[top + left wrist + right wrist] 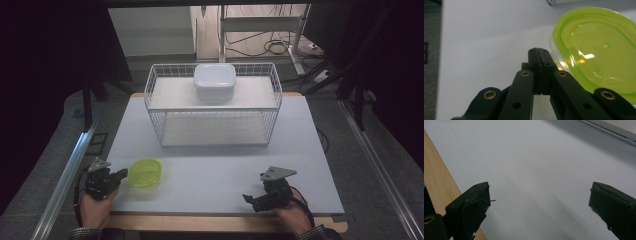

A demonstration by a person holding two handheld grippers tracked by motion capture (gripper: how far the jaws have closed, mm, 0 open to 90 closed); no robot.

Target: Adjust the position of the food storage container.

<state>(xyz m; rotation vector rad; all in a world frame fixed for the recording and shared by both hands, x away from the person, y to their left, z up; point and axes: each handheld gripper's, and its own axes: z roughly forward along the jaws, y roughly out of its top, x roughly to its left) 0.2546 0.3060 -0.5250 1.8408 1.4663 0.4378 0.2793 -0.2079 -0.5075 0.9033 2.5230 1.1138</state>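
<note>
Pale tabletop (215, 175) carries a green lidded container (145, 172) just beside the left hand-held gripper (121, 174), jaws pressed together; the right hand-held gripper (248, 199) gapes wide, empty.

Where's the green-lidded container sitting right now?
In the high view the green-lidded container sits on the table's front left, just right of the left hand-held gripper, well in front of the wire basket.

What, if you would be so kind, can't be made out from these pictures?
- Green-lidded container: left gripper view, right side cut by the frame edge; contents blurred behind the tinted lid.
- White lidded box on the wire rack: high view, lid hides the inside.
- Right gripper: right gripper view, jaw bases cut off below.
</note>
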